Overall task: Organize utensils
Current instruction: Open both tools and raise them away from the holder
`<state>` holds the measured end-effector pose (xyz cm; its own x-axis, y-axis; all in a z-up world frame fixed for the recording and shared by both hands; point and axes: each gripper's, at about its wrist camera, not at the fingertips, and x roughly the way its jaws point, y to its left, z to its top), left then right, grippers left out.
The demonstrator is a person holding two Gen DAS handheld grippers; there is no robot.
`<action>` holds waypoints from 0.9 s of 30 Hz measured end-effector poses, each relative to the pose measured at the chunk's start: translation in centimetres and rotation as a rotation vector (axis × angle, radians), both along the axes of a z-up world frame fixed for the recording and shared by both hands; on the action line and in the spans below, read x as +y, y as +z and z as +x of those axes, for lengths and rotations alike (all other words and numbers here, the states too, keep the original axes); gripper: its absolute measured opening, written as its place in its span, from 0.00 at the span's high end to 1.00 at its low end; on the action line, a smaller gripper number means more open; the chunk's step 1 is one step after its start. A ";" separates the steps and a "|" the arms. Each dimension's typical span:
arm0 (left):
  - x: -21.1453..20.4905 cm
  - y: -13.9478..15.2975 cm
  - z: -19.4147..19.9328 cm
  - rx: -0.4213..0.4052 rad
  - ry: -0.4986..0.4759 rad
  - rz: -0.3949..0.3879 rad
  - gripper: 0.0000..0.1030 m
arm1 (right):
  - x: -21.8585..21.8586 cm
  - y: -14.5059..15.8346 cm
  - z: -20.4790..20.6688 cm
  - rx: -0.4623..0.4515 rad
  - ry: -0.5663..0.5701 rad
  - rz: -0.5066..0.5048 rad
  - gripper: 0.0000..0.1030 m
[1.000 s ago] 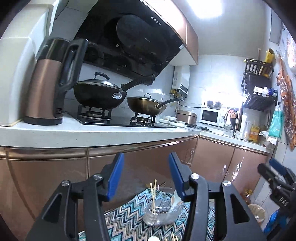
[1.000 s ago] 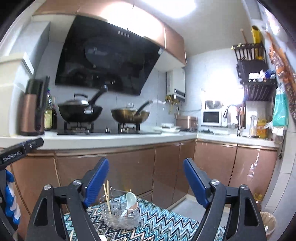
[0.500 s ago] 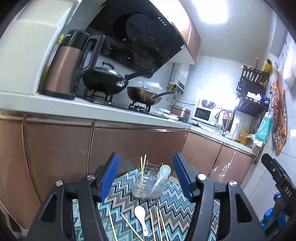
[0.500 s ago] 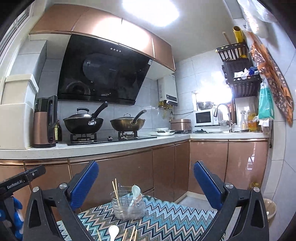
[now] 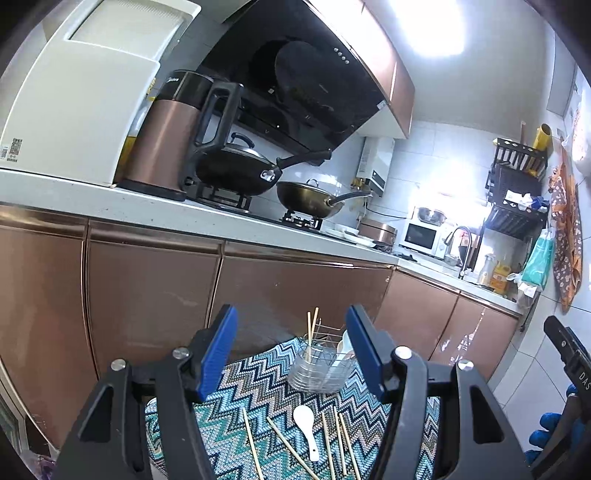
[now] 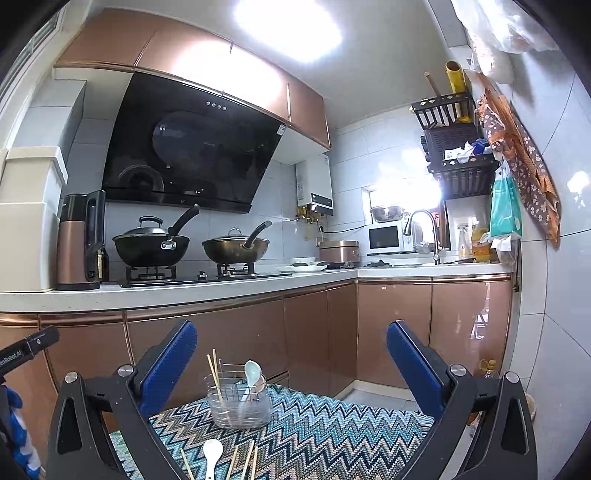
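Left wrist view: loose chopsticks [image 5: 288, 446], thin, light, stiff; white spoon [image 5: 306, 424] probably ceramic, slick, breakable. Best pinched mid-length. Left gripper [image 5: 291, 350] and right gripper [image 6: 291, 365] both spread, empty.

The kitchen is bright. A ceiling lamp [image 6: 288, 27] is overexposed to pure white, and the window [image 6: 406, 194] at the back also glares strongly. The fisheye lens bends straight lines and darkens the corners. Focus is sharp.

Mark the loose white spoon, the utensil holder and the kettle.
white spoon [image 5: 303, 412], left wrist view, on its bowl.
utensil holder [image 6: 239, 405], right wrist view, on its clear front wall.
kettle [image 5: 162, 147], left wrist view, on its copper body.
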<state>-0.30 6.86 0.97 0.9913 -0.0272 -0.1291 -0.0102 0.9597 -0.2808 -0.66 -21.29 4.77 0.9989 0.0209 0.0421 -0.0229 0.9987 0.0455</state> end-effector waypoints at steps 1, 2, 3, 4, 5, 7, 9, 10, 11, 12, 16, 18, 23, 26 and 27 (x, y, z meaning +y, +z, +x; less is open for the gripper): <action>0.1 -0.1 0.1 0.006 -0.007 -0.002 0.42 | 0.0 0.0 0.0 0.004 0.001 -0.001 0.00; 0.1 -0.2 0.3 0.016 -0.018 -0.007 0.42 | 0.1 0.1 0.1 0.010 0.004 0.000 0.00; 0.1 -0.3 0.5 0.026 -0.030 -0.012 0.42 | 0.0 -0.1 0.2 0.017 0.014 0.005 0.00; 0.1 -0.5 0.7 0.034 -0.040 -0.018 0.42 | 0.0 -0.3 0.3 0.018 0.020 0.009 0.00; 0.0 -0.7 0.9 0.043 -0.052 -0.024 0.42 | -0.1 -0.4 0.4 0.018 0.028 0.013 0.00; -0.2 -0.9 1.2 0.058 -0.066 -0.027 0.42 | -0.2 -0.9 0.8 0.032 0.054 0.023 0.00; -0.5 -1.2 1.5 0.079 -0.089 -0.025 0.42 | -0.1 -1.2 1.3 0.057 0.055 0.016 0.00; -0.7 -1.3 1.8 0.091 -0.092 -0.019 0.42 | -0.1 -1.4 1.5 0.072 0.051 0.010 0.00; -0.8 -1.4 2.0 0.096 -0.095 -0.016 0.42 | -0.1 -1.6 1.9 0.096 0.045 0.003 0.00; -0.9 -1.6 2.2 0.104 -0.099 -0.013 0.42 | -0.1 -1.9 2.4 0.119 0.046 -0.002 0.00; -1.3 -2.2 3.0 0.129 -0.106 -0.016 0.42 | -0.3 -2.9 3.7 0.165 0.048 0.001 0.00; -1.6 -2.7 3.7 0.150 -0.108 -0.013 0.42 | -0.5 -3.4 4.3 0.182 0.047 0.001 0.00; -1.8 -4.2 5.4 0.213 -0.115 -0.028 0.42 | -0.8 -4.6 6.0 0.232 0.064 0.006 0.00; -1.9 -5.3 6.8 0.268 -0.120 -0.034 0.42 | -0.9 -5.5 7.0 0.267 0.082 0.006 0.00; -2.0 -5.7 7.2 0.285 -0.123 -0.038 0.42 | -0.9 -5.8 7.6 0.285 0.088 0.008 0.00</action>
